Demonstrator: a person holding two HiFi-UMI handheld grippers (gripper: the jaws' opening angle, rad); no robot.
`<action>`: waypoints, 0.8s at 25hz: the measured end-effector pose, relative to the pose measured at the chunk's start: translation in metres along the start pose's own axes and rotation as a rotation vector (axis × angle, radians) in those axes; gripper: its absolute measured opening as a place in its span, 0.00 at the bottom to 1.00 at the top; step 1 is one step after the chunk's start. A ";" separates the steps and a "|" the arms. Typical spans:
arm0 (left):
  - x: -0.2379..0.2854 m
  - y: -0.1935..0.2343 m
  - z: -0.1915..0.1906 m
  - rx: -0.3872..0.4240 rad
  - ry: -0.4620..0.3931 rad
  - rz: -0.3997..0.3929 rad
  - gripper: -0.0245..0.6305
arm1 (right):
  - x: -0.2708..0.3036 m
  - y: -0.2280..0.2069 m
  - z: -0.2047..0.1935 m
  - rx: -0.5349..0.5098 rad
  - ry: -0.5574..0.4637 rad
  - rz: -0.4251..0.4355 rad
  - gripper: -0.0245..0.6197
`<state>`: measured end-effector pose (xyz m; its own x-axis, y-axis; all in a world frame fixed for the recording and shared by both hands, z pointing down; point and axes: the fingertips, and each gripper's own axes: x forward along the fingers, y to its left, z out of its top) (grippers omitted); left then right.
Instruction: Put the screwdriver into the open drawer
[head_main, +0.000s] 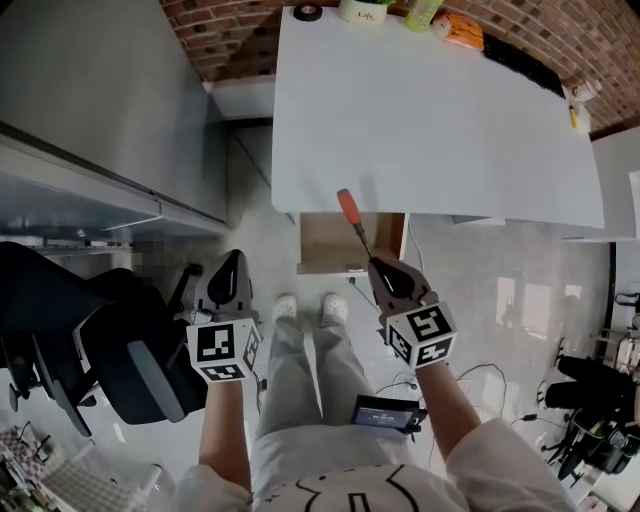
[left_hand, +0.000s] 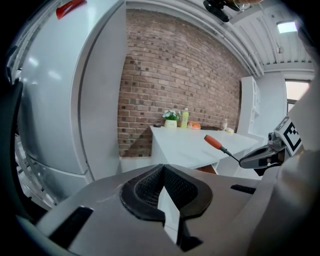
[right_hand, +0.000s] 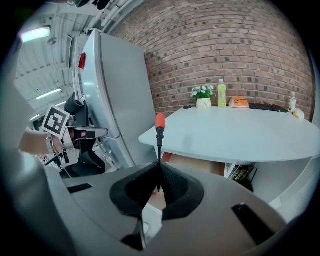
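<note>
Pinching screwdriver (head_main: 354, 224) by thin shaft in right gripper (head_main: 374, 264), over open drawer (head_main: 328, 244); left gripper (head_main: 232, 262) pressed together on nothing, left of drawer; risk of slip outside drawer from handle-heavy 1-point pinch.

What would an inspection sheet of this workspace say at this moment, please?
Surface: white tabletop, mostly bare.
Job's things: orange-handled screwdriver held by its shaft near the open wooden drawer, not yet inside.
Clutter: black tape roll, potted plant, yellow-green bottle, orange packet along the far edge.
Grippers: right gripper shut on the screwdriver; left gripper shut, empty.
Cables: thin cables on the floor.
Surroundings: red brick wall, black office chair.
</note>
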<state>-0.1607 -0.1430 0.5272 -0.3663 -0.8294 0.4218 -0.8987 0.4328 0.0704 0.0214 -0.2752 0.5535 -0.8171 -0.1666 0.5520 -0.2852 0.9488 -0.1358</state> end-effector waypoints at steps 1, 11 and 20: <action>0.001 -0.001 -0.007 -0.002 0.012 -0.002 0.06 | 0.001 0.002 -0.006 0.004 0.008 0.003 0.08; 0.021 -0.002 -0.065 -0.032 0.089 -0.017 0.06 | 0.021 0.011 -0.069 0.013 0.108 0.036 0.08; 0.051 -0.003 -0.109 -0.074 0.134 -0.053 0.06 | 0.055 0.004 -0.115 -0.008 0.189 0.057 0.08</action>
<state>-0.1502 -0.1480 0.6472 -0.2791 -0.7993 0.5322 -0.8938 0.4189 0.1603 0.0333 -0.2497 0.6782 -0.7228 -0.0601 0.6884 -0.2365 0.9576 -0.1647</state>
